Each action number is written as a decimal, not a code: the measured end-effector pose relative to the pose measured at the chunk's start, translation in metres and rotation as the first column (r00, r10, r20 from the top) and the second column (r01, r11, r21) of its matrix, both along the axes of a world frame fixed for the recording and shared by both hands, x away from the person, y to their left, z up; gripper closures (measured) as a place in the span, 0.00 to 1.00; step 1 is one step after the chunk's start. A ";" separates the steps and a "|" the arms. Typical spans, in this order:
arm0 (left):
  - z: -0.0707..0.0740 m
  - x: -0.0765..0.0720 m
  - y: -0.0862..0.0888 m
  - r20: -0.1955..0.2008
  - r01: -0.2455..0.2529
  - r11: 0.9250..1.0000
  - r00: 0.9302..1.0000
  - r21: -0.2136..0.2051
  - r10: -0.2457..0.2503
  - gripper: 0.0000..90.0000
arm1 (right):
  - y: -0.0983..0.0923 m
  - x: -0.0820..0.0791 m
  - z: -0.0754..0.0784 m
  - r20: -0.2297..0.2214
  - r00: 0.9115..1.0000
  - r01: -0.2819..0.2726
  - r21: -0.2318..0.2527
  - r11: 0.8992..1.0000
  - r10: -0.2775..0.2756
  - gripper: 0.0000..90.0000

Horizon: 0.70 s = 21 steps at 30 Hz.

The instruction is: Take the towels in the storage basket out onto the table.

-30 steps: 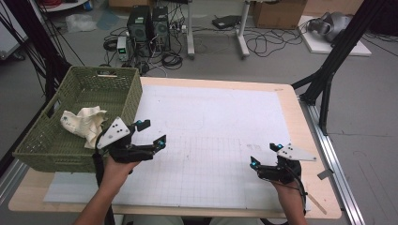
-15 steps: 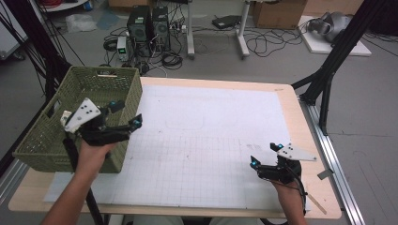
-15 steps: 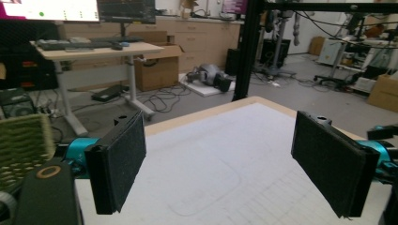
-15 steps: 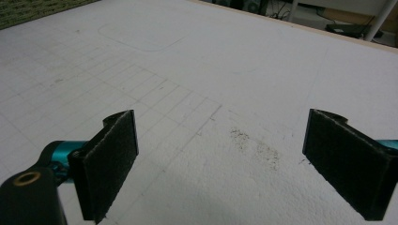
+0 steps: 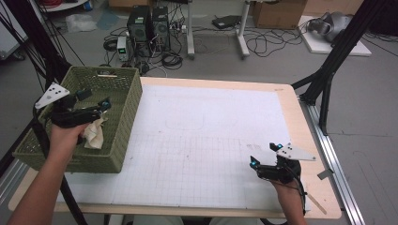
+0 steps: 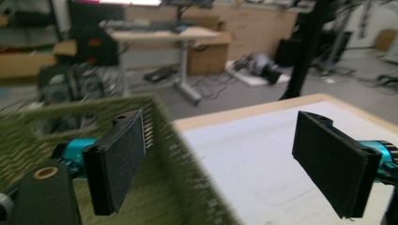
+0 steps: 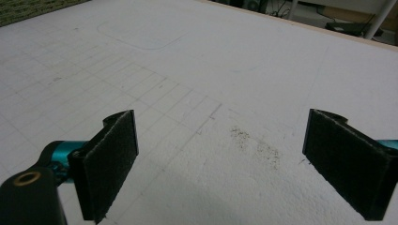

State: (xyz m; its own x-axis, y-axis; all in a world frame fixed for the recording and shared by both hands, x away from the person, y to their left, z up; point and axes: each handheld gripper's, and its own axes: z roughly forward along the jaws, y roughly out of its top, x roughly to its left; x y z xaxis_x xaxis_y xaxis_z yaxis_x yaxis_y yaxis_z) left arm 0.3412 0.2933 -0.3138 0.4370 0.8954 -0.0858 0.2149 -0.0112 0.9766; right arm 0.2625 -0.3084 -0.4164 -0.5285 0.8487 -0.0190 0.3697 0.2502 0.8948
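The left gripper (image 5: 91,101), jaws apart, is hovering over the basket (image 5: 123,123), the cloth (image 5: 95,133) lying just below it. The right gripper (image 5: 264,155) is waiting open, far right.

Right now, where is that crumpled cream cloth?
In the high view, the crumpled cream cloth lies inside the green woven basket at the table's left, just under the left gripper.

No words, brand names, numbers or signs can be read in any of the views. The white mat (image 5: 211,140) on the table (image 5: 300,140) carries only a faint ruled grid and a rounded outline ahead of the right gripper's fingers (image 7: 110,161); any lettering there may be too small to make out.
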 end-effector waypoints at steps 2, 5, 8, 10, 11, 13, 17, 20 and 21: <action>-0.005 0.007 0.007 -0.030 -0.028 0.999 0.999 0.027 0.029 0.19 | 0.000 0.000 0.000 -0.003 1.000 0.000 0.001 1.000 0.000 0.11; -0.016 0.018 0.018 -0.089 -0.069 0.996 0.993 0.049 0.073 0.19 | 0.000 0.000 0.000 -0.004 1.000 0.001 0.000 1.000 -0.001 0.11; -0.028 0.028 0.025 -0.155 -0.090 0.991 0.982 0.100 0.105 0.19 | 0.000 0.000 0.000 -0.005 1.000 0.004 0.003 1.000 -0.004 0.11; -0.034 0.033 0.028 -0.192 -0.106 0.986 0.973 0.129 0.130 0.19 | -0.001 0.001 -0.001 -0.005 1.000 0.002 -0.002 1.000 -0.002 0.11; -0.037 0.036 0.030 -0.210 -0.120 0.983 0.966 0.140 0.148 0.20 | -0.001 0.001 -0.001 -0.007 1.000 0.003 -0.001 1.000 -0.003 0.11; -0.042 0.041 0.034 -0.247 -0.139 0.978 0.953 0.155 0.174 0.20 | 0.000 0.001 -0.001 -0.008 1.000 0.000 -0.003 1.000 0.000 0.11; -0.055 0.048 0.040 -0.323 -0.183 0.962 0.915 0.203 0.243 0.20 | -0.001 0.001 -0.001 -0.006 1.000 0.001 -0.003 1.000 -0.001 0.11; -0.061 0.052 0.045 -0.395 -0.229 0.944 0.865 0.236 0.309 0.20 | -0.001 0.001 -0.001 -0.012 1.000 0.006 -0.002 1.000 -0.006 0.11; -0.064 0.053 0.046 -0.426 -0.239 0.938 0.843 0.251 0.329 0.20 | -0.001 0.000 -0.002 -0.014 1.000 0.006 -0.004 1.000 -0.006 0.11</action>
